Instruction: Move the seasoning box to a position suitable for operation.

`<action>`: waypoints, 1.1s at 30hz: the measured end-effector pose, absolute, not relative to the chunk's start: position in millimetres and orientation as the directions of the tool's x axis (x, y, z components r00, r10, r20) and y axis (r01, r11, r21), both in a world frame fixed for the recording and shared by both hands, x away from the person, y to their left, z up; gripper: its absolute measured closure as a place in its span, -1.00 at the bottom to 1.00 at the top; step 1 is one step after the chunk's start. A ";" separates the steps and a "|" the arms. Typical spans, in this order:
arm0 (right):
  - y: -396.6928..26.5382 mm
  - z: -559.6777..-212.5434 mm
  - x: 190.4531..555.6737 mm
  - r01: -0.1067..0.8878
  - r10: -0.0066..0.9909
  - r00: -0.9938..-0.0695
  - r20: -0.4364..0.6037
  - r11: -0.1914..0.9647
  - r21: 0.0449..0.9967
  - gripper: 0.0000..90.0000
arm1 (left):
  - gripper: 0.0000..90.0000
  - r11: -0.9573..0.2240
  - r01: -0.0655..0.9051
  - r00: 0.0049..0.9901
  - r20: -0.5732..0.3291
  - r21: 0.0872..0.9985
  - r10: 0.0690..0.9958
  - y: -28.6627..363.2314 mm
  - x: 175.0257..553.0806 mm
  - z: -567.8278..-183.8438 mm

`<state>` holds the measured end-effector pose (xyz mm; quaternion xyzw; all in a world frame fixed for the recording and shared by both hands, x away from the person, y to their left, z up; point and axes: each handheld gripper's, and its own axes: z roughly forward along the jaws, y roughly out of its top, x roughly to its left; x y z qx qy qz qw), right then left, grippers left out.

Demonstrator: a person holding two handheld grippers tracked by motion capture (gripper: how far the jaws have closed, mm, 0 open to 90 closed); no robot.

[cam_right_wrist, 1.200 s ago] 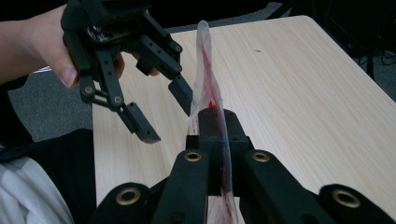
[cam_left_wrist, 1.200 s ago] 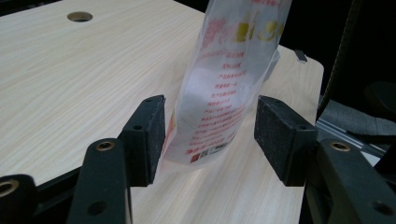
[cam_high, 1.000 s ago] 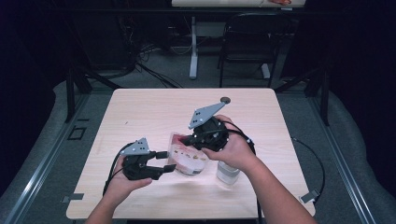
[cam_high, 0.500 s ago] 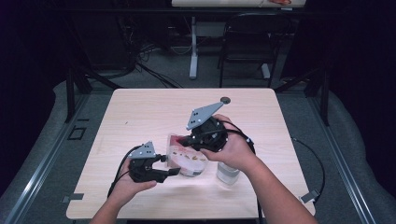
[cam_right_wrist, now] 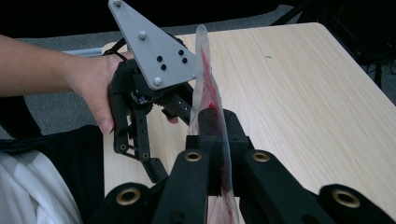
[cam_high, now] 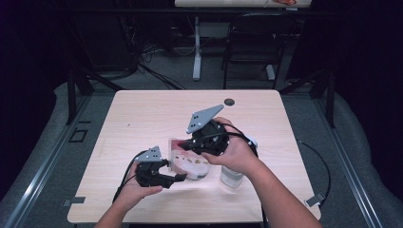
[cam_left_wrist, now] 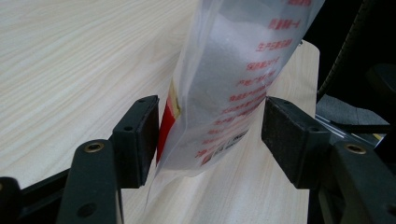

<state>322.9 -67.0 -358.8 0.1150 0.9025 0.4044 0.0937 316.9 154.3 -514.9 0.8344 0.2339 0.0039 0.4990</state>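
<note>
Fingers, right: we see the right gripper (cam_right_wrist: 212,140) clamped flat on the top edge of the clear plastic pouch with red print and white contents (cam_high: 190,159); its pads are pressed together with only the film between them.

Fingers, left: the left gripper (cam_left_wrist: 210,135) stands wide, one pad (cam_left_wrist: 140,137) touching the pouch's red edge, the other pad (cam_left_wrist: 289,135) just clear of the film. No squeeze yet.

Pouch, place: at table centre, held up on edge, hanging from the right gripper's hold, with its lower part over the pale wooden table (cam_high: 142,118). From the pouch, the left gripper (cam_high: 173,178) sits at 7 o'clock and the right gripper (cam_high: 192,142) at 12 o'clock in the high view.

Neighbour: a clear plastic bottle (cam_high: 231,176) stands at 4 o'clock of the pouch, just beside the right hand (cam_high: 240,152).

Change: against the earlier high views, the left gripper has slid in from 8 o'clock and lowered, so the pouch's lower corner now lies between its jaws. The right gripper has kept its place and its clamp.

Meaning: we judge the approach done; what remains is to close the left jaws on the corner, so both ends are held for pulling or opening.

Risk: we expect the slack film to slip or fold if the left jaws close off-centre.
</note>
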 end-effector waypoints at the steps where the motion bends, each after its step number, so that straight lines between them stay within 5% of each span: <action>1: -66.5 -359.3 322.8 0.134 0.287 -0.955 -0.074 0.641 0.756 1.00 | -0.18 -0.394 0.393 0.889 -0.234 0.831 0.393 153.7 316.8 -515.8; 12: -63.9 -356.9 321.6 0.123 0.270 -0.960 -0.070 0.635 0.763 1.00 | -0.23 -0.444 0.369 0.902 -0.200 0.817 0.381 148.1 316.6 -521.3; 33: -67.0 -357.8 321.8 0.122 0.269 -0.961 -0.068 0.629 0.767 1.00 | -0.01 -0.449 0.316 0.925 -0.165 0.836 0.343 151.8 318.3 -526.6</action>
